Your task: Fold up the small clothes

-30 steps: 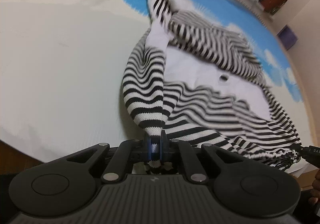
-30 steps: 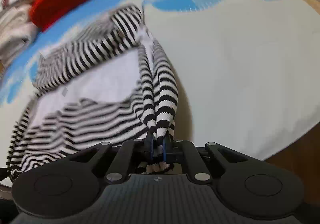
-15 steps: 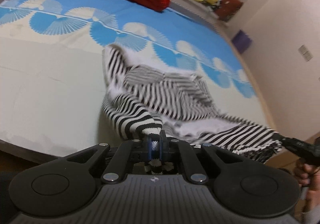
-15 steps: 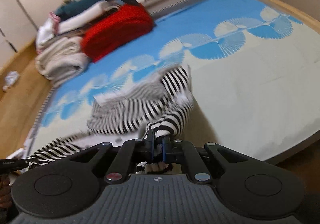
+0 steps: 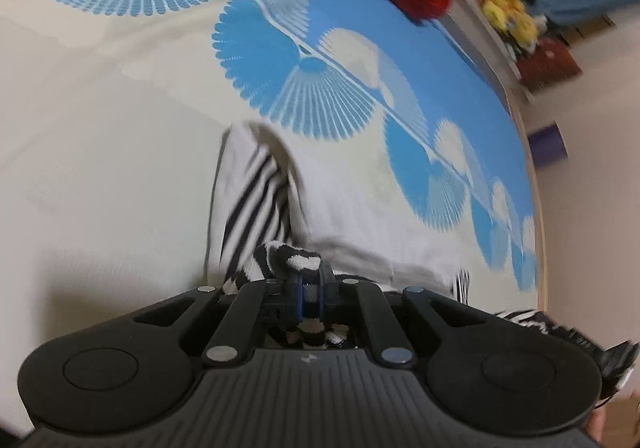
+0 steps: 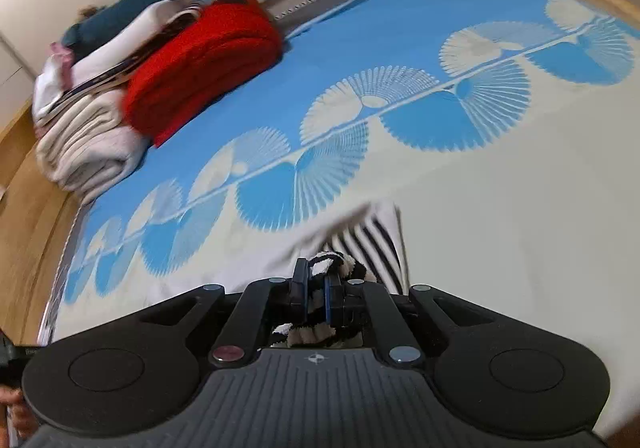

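Observation:
A black-and-white striped garment lies on the bed sheet, doubled over so that mostly its white inner side faces up. My left gripper pinches a striped edge just above the cloth; its jaws are easing open, with the knit still between the pads. In the right wrist view the same garment runs away from my right gripper, which is shut on another striped edge. The part of the garment under both grippers is hidden.
A folded red blanket and cream bedding are stacked at the far side of the bed. Yellow plush toys sit on a ledge beyond. The wooden bed frame bounds the right side, with a purple box past it.
Both grippers carried their striped edges forward over the garment. The wide striped front seen earlier is now covered by the white inner side.

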{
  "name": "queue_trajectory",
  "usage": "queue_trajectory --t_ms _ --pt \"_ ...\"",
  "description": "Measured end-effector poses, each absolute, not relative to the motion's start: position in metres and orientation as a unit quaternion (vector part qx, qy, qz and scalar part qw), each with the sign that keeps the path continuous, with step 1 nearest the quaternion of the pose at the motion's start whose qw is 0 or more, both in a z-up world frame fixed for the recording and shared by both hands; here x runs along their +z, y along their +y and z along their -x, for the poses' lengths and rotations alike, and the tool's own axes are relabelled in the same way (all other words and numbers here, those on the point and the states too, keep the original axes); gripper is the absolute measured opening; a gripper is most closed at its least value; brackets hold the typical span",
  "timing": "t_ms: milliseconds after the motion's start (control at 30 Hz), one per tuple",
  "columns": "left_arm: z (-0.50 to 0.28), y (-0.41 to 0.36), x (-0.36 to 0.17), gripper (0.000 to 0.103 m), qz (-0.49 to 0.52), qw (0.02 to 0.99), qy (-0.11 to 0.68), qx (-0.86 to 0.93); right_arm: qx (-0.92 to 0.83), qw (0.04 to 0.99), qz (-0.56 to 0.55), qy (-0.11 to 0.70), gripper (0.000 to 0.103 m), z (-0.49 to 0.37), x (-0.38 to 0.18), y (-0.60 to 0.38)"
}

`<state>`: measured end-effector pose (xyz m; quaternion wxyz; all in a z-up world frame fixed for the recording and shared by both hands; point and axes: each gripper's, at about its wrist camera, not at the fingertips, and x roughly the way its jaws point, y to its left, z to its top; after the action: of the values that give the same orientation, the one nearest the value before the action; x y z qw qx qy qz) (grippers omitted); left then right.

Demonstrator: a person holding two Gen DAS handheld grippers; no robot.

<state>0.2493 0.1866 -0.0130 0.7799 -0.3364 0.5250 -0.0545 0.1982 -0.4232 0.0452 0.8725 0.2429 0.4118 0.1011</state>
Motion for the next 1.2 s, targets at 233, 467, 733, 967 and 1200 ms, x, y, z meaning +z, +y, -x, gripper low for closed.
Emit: queue_trajectory --t_ms 233,467,733,967,1200 --pt "-0.277 0.207 -0.04 0.033 0.36 0.779 0.512 -0.033 0.033 0.846 -0.296 0.442 0.019 -0.239 -0.018 -0.425" --pt "-0.256 0.19 0.005 0.048 0.239 0.836 0.477 -0.13 0.101 0.897 -0.193 0.385 0.032 -0.225 0.016 -0.424" --pt "-0.222 0.125 -0.009 0.07 0.013 0.871 0.464 -0.16 0.224 0.879 -0.049 0.418 0.047 -0.197 -0.006 -0.381" --pt "-0.246 0.098 -0.03 0.037 -0.055 0.887 0.44 -0.131 0.21 0.875 -0.01 0.435 0.049 -0.217 -0.025 -0.34" --pt "-0.283 0.12 -0.005 0.005 0.006 0.918 0.392 -0.062 0.192 0.9 -0.043 0.389 0.0 -0.253 -0.009 -0.329"
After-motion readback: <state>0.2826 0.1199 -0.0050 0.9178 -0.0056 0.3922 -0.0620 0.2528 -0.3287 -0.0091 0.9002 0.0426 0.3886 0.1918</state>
